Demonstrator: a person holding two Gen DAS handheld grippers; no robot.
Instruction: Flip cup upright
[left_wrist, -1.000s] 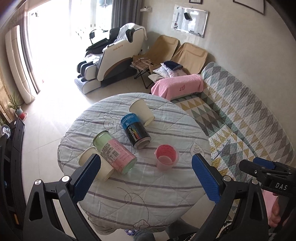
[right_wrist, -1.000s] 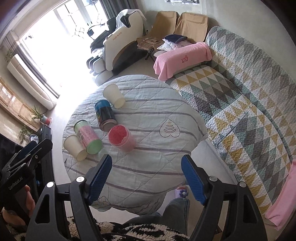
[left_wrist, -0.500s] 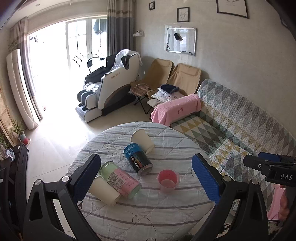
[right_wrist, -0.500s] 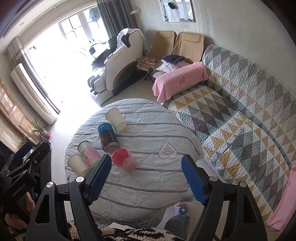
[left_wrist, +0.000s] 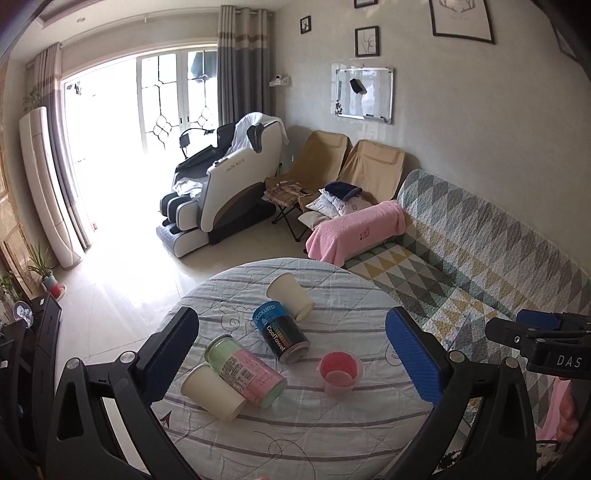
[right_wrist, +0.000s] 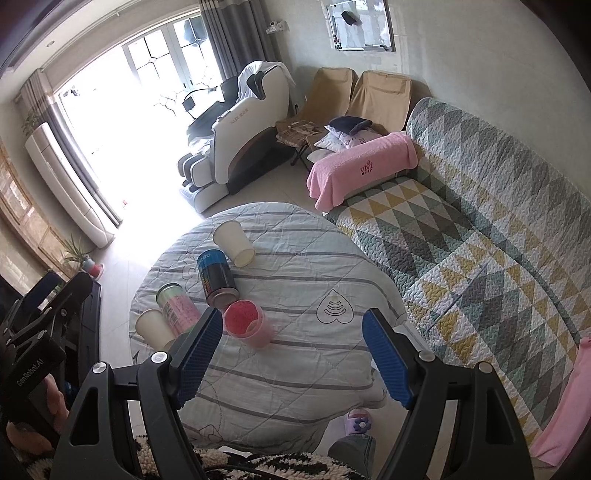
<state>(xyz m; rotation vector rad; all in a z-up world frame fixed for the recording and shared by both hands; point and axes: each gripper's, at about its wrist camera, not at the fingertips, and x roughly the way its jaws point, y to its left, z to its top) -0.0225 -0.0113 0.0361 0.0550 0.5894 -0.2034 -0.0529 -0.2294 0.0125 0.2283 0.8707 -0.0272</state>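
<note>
A pink plastic cup (left_wrist: 340, 372) stands upright on the round cloth-covered table (left_wrist: 314, 443); it also shows in the right wrist view (right_wrist: 248, 323). Two cream paper cups lie on their sides: one at the far side (left_wrist: 290, 296) (right_wrist: 234, 242), one at the near left (left_wrist: 212, 391) (right_wrist: 153, 328). A dark blue can (left_wrist: 281, 336) (right_wrist: 217, 278) and a pink-green can (left_wrist: 245, 370) (right_wrist: 178, 306) also lie on their sides. My left gripper (left_wrist: 291, 358) is open and empty above the table. My right gripper (right_wrist: 291, 356) is open and empty, high over the table's near right edge.
A quilted sofa (left_wrist: 480, 258) with a pink towel (left_wrist: 354, 230) runs along the right of the table. A massage chair (left_wrist: 229, 184) and two folding chairs (left_wrist: 351, 166) stand behind. A dark cabinet (left_wrist: 33, 350) is at the left. A slipper (right_wrist: 359, 421) lies by the table.
Both grippers have risen and tilted up, so the table sits lower and smaller in both views. The objects on the table have not moved. Both grippers stay open.
</note>
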